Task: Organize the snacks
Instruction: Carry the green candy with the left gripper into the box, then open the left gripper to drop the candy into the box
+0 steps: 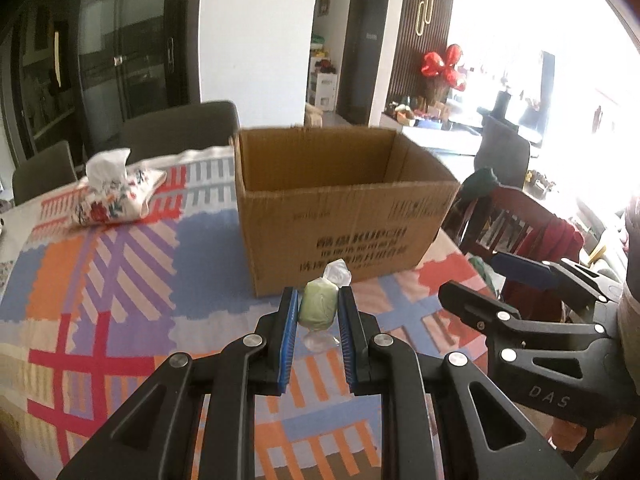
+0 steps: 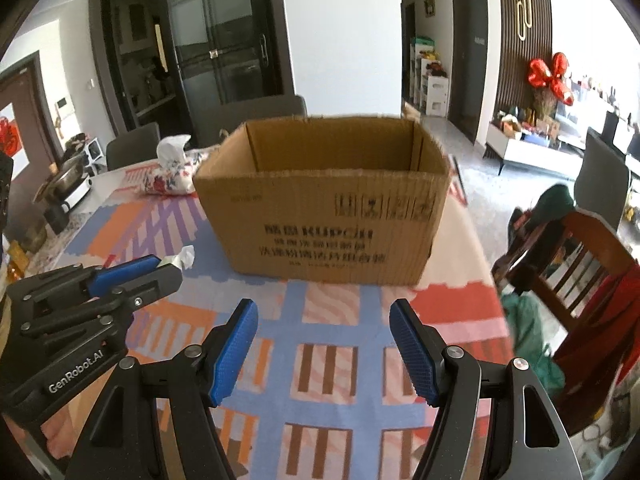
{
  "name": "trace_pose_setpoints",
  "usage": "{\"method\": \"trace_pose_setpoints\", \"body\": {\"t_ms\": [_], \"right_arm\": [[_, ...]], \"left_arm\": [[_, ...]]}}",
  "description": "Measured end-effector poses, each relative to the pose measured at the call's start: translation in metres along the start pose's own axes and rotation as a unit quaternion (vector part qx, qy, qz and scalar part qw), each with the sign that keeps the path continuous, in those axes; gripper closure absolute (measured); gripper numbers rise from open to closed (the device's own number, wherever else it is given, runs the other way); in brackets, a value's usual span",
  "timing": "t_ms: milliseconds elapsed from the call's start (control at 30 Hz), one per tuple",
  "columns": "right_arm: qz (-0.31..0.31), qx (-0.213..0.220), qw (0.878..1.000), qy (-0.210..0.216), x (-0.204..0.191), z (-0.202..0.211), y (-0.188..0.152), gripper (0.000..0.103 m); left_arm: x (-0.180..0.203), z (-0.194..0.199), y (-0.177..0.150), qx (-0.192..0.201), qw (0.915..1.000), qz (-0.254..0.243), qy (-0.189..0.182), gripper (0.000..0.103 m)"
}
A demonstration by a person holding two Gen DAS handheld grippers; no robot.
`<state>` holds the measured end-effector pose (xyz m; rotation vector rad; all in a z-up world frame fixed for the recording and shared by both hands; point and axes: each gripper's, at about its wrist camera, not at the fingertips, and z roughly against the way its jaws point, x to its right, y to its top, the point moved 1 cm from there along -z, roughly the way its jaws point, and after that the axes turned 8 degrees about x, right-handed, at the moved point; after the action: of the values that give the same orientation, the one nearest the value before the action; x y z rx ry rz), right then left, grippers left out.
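snack [image 1: 317, 307], a pale green sweet in clear wrap with twisted ends, sits clamped between the blue pads of the left gripper [image 1: 318, 312], held up above the cloth [image 1: 120, 272] and just in front of the box [image 1: 344, 200]; one twisted end pokes up past the fingertips, the other hangs below. in the right wrist view only the white wrapper tip shows at the left gripper [image 2: 160, 268], off to the left of the box [image 2: 320, 208]. right gripper [image 2: 324, 344] is spread wide with nothing between its pads, poised over the patterned cloth [image 2: 328, 360] short of the box's printed front; in the left wrist view it [image 1: 476, 280] shows at the right, beside the left one. box is open at the top, brown card, standing upright on the cloth; its floor cannot be seen from either view. tissue pack [image 1: 116, 196] with a floral cover lies on the cloth, left of the box and apart from it. wooden chair [image 2: 576, 264] with clothes draped on it stands at the right of the table
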<state>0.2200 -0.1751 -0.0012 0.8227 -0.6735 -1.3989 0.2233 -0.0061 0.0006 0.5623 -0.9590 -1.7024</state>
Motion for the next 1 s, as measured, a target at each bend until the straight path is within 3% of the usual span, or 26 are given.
{"method": "trace_pose_setpoints", "body": {"t_ms": [467,1000], "right_arm": [[0.039,0.040,0.998,-0.008,0.013,0.016,0.064,0.034],[0.049,0.008,0.999,-0.017,0.025,-0.021,0.119,0.034]], "left_arm": [[0.012,0.014,0.067,0.038,0.9991,-0.015,0.006,0.082],[0.000,-0.034,0.117,-0.010,0.9999,0.000,0.011,0.082]]}}
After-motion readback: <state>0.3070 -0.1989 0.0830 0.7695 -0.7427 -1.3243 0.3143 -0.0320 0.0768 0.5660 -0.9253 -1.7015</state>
